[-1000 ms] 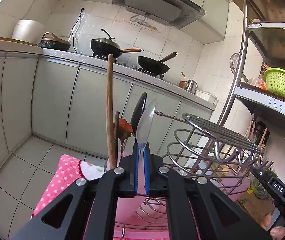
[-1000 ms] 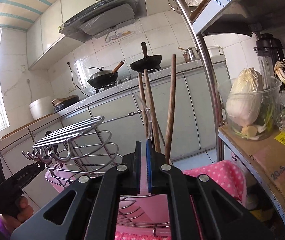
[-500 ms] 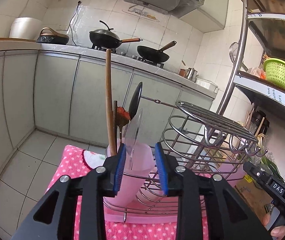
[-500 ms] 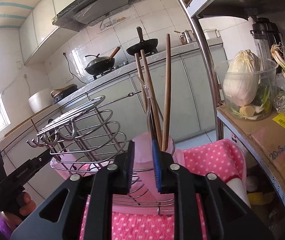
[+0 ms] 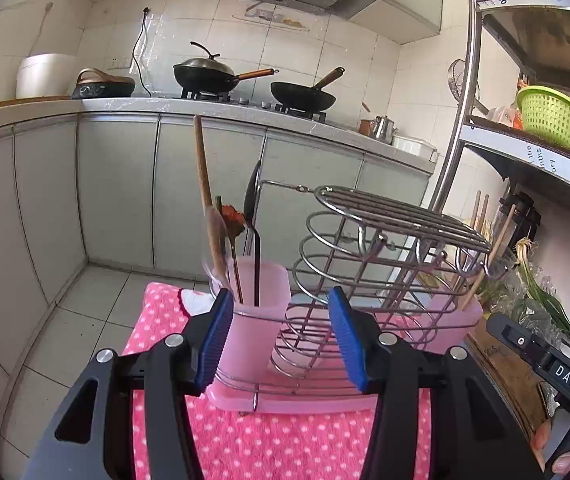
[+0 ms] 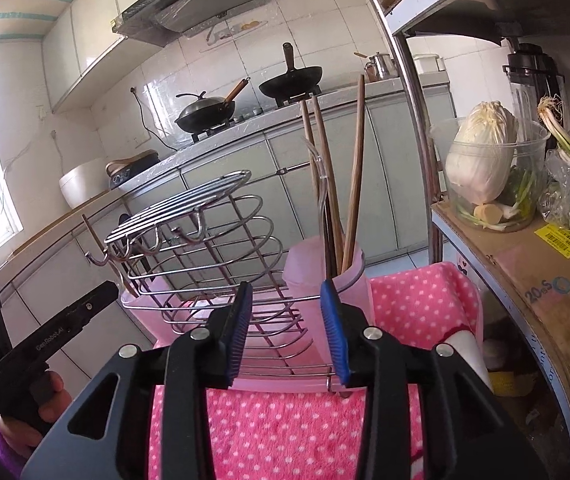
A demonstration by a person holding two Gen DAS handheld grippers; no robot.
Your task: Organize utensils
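The left gripper [image 5: 281,336] is opening its jaws, which are standing wide with nothing pressed between the blue pads; only the near pink cup [image 5: 255,312] and rack wire are showing through the gap. The right gripper [image 6: 287,332] is also opening its jaws, to a narrower gap, and nothing is being held there either.

The utensils are already standing in the two pink cups at either end of the wire rack [image 5: 369,264]. In the left wrist view, a wooden handle [image 5: 204,176], a clear plastic spoon [image 5: 217,248] and a black ladle [image 5: 252,204] are leaning in the near cup. In the right wrist view, the wooden chopsticks [image 6: 355,168] and a clear utensil [image 6: 319,178] are rising from the other cup [image 6: 325,276].

Hazards:
- The long handles are leaning tall above the cups; a pad catching one while drawing away is likely to tip it out.
- The left pad [image 5: 215,340] is sitting just beside the cup wall; a sideways drift is likely to nudge the cup in its wire ring.
- The rack is resting on a soft pink dotted towel [image 6: 285,432], so a knock may shift it.
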